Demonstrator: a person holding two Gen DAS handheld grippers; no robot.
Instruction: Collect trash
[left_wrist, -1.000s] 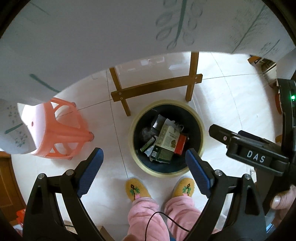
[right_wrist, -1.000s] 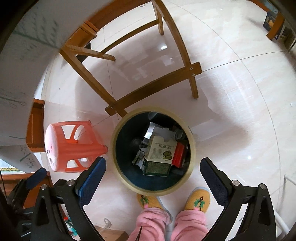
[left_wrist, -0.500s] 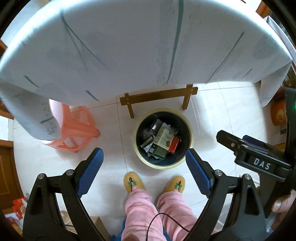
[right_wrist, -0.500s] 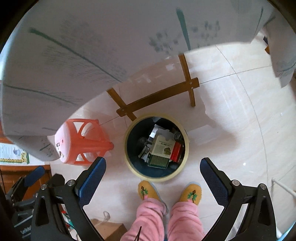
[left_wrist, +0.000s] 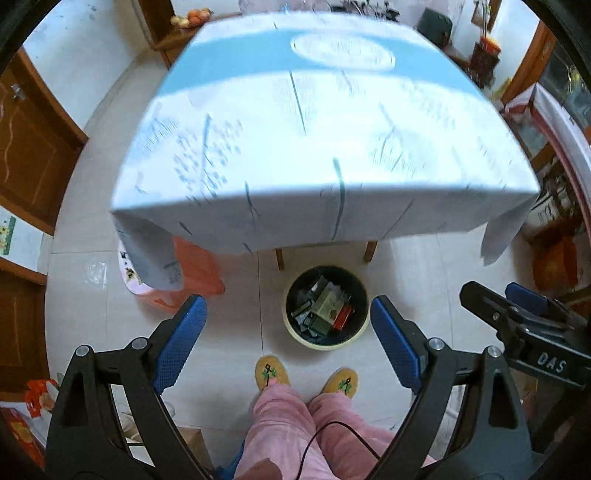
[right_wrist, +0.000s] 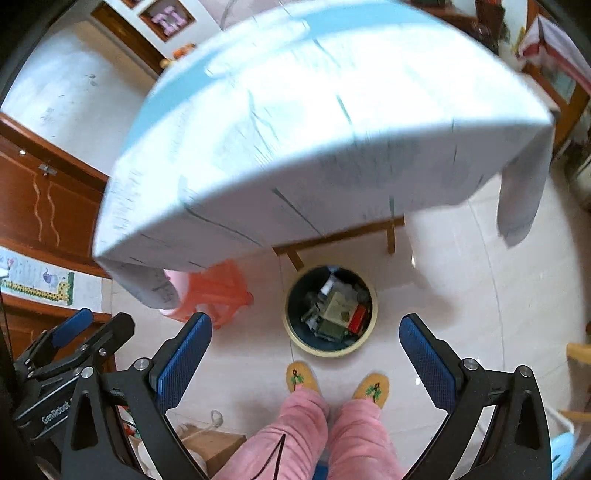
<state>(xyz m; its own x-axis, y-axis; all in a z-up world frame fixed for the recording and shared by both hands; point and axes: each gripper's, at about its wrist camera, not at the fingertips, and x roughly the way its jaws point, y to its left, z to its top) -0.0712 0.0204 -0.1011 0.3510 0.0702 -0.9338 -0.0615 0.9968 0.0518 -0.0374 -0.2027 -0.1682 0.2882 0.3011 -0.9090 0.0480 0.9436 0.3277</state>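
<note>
Below, both grippers' fingers (left_wrist: 183, 341) gape empty; the bin's (left_wrist: 327, 341) mouth faces up, trash (left_wrist: 323, 308) inside.

One bin (left_wrist: 326, 338), one table (left_wrist: 332, 147), one stool (right_wrist: 218, 291), two slippers (left_wrist: 271, 373)

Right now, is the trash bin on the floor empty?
No, the trash bin holds boxes and wrappers, including a green box and a red one.

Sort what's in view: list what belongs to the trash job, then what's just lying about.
Job:
- trash bin
- green box in it
- red packet in it
- left claw, open
- right claw, open

Lying about:
- orange stool
- clothed table
- yellow slippers
</note>
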